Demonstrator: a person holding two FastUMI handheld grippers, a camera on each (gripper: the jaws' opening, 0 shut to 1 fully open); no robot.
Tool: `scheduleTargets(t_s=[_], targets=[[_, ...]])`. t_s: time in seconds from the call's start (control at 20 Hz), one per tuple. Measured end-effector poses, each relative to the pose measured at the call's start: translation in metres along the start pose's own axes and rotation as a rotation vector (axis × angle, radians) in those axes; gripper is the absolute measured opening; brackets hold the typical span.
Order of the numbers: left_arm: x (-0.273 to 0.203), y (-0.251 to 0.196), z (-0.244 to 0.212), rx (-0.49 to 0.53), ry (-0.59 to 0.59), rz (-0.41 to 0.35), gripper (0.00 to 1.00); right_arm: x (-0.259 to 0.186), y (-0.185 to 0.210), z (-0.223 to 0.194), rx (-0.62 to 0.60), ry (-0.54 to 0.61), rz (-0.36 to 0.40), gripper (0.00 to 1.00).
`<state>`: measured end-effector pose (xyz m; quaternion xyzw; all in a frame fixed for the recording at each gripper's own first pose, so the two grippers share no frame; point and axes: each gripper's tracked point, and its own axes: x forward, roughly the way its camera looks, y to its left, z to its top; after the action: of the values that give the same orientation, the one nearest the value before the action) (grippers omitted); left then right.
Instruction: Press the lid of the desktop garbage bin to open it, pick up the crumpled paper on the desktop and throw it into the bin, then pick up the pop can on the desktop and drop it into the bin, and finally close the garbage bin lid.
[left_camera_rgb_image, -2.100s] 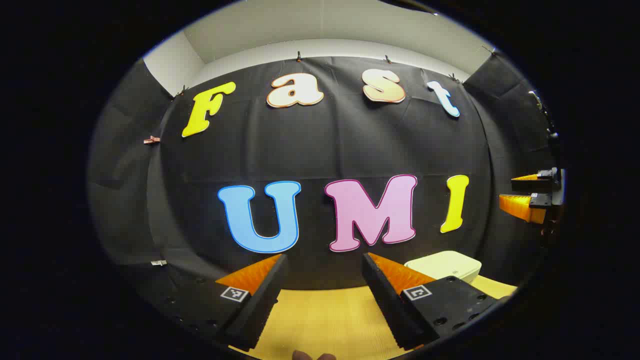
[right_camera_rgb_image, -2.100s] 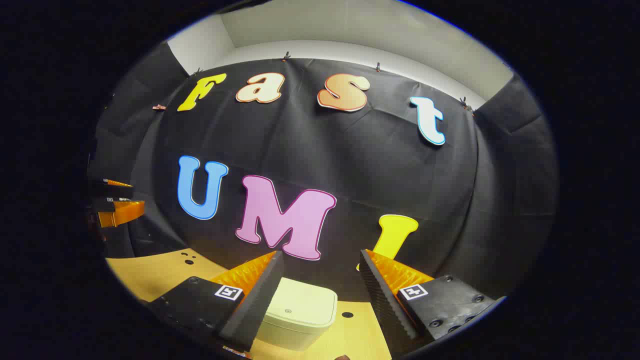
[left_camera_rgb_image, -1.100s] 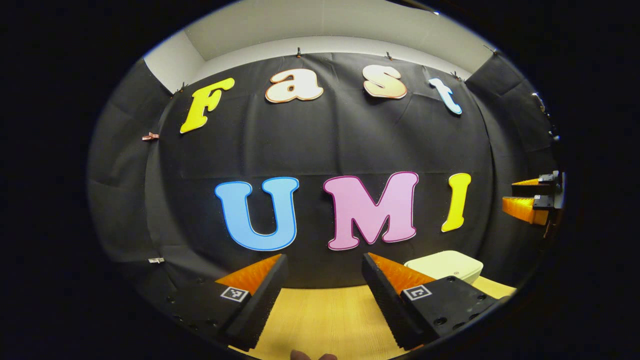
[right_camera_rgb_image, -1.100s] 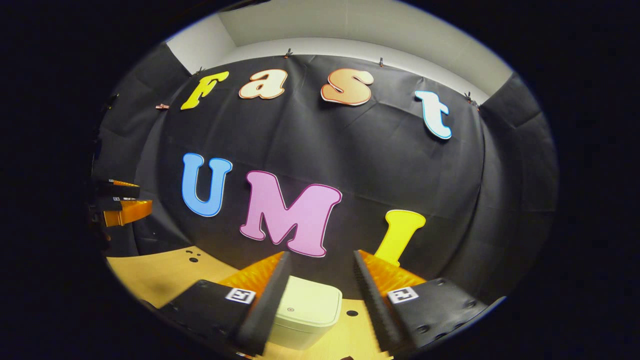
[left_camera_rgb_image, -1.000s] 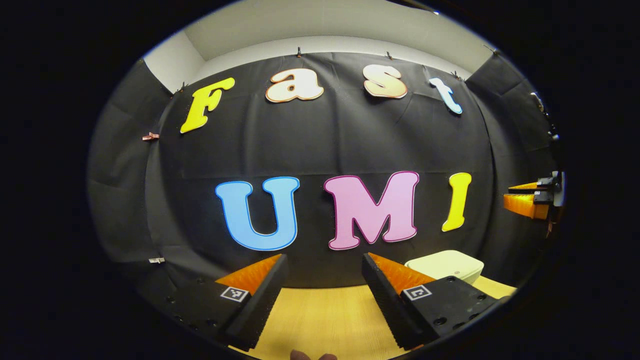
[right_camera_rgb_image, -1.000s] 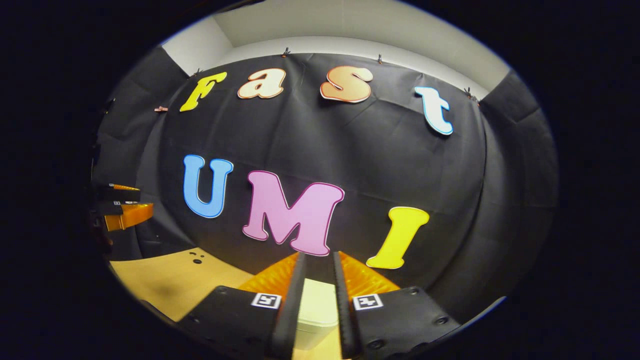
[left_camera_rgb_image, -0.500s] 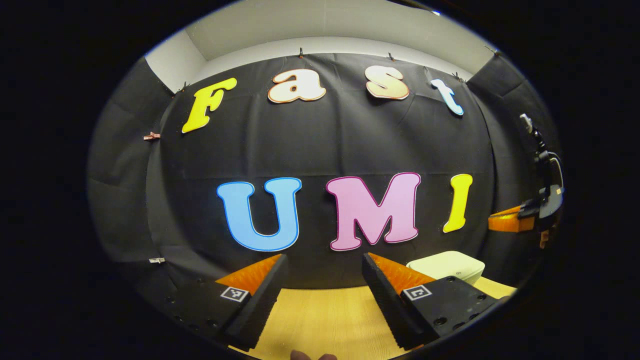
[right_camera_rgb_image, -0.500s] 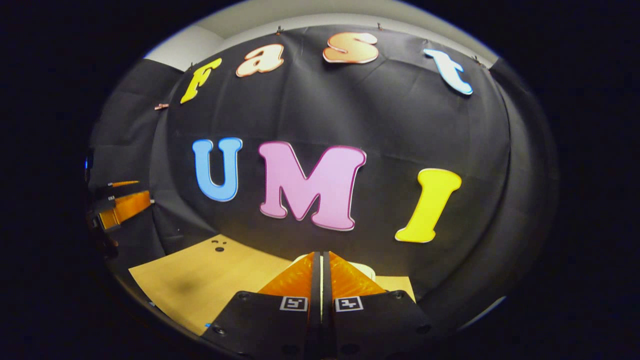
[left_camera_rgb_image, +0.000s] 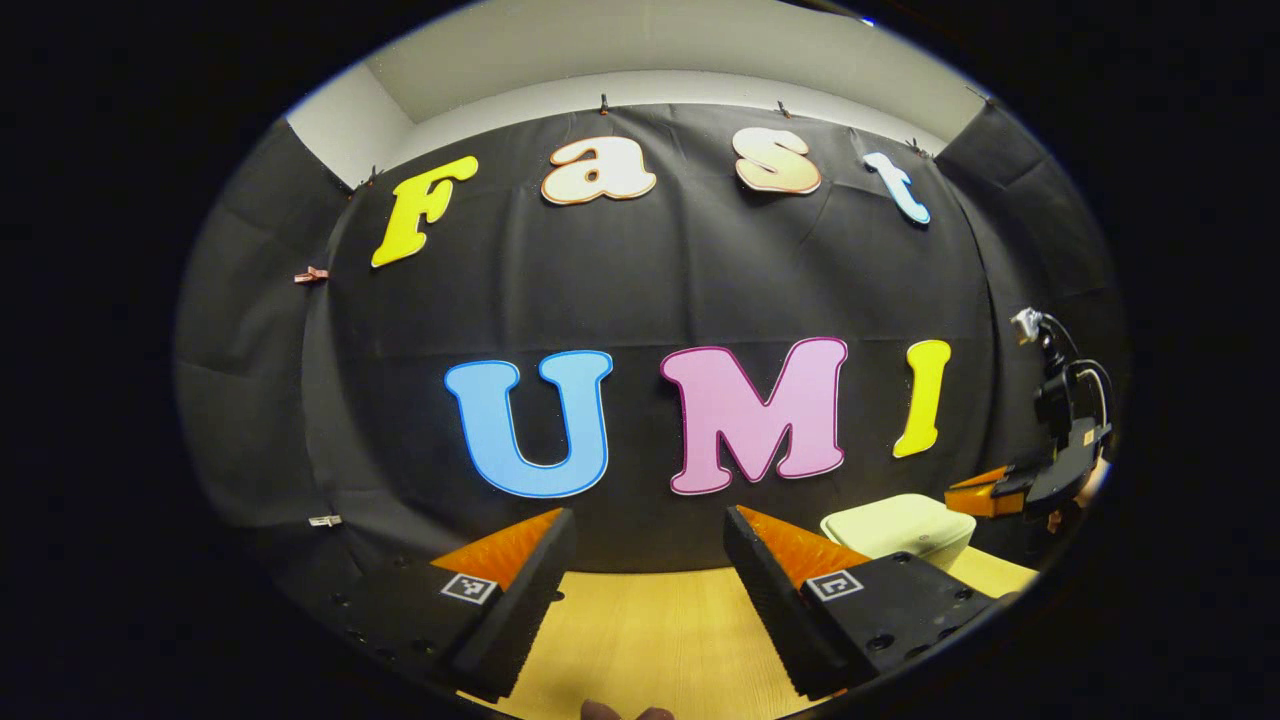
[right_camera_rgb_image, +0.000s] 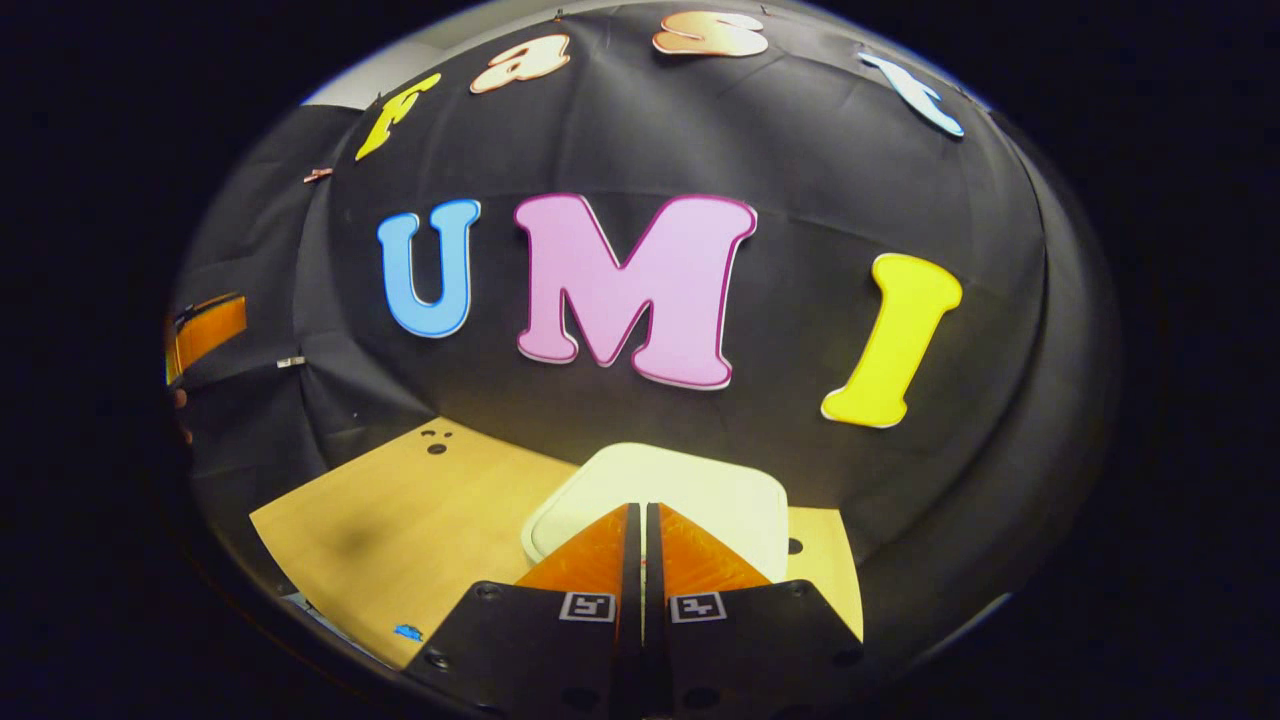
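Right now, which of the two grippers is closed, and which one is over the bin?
The right gripper: closed, tips over the bin's lid. The left gripper is open, above the bare table.

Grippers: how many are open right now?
1. The left gripper is open, held above the desktop with nothing between its fingers. The right gripper is shut, its tips over the bin lid; contact cannot be told.
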<state>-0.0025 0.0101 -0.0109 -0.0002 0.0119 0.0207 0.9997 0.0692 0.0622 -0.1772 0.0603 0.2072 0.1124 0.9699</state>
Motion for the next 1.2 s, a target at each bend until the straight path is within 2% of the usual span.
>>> scheduleTargets(t_s=[0.55,0.75,0.95,1.2], targets=[[-0.003,0.004,-0.007,-0.01,0.022,0.016,0.96,0.025,0.001,-0.045,0.001,0.089,0.006,0.05],[-0.004,0.006,-0.008,-0.005,0.024,0.021,0.96,0.026,0.0,-0.047,0.006,0.091,0.008,0.05],[-0.003,0.006,-0.01,-0.007,0.027,0.024,0.96,0.03,-0.001,-0.051,0.074,0.11,0.01,0.06],[-0.004,0.006,-0.012,-0.033,0.032,0.024,0.96,0.026,-0.003,-0.039,0.077,0.049,0.006,0.05]])
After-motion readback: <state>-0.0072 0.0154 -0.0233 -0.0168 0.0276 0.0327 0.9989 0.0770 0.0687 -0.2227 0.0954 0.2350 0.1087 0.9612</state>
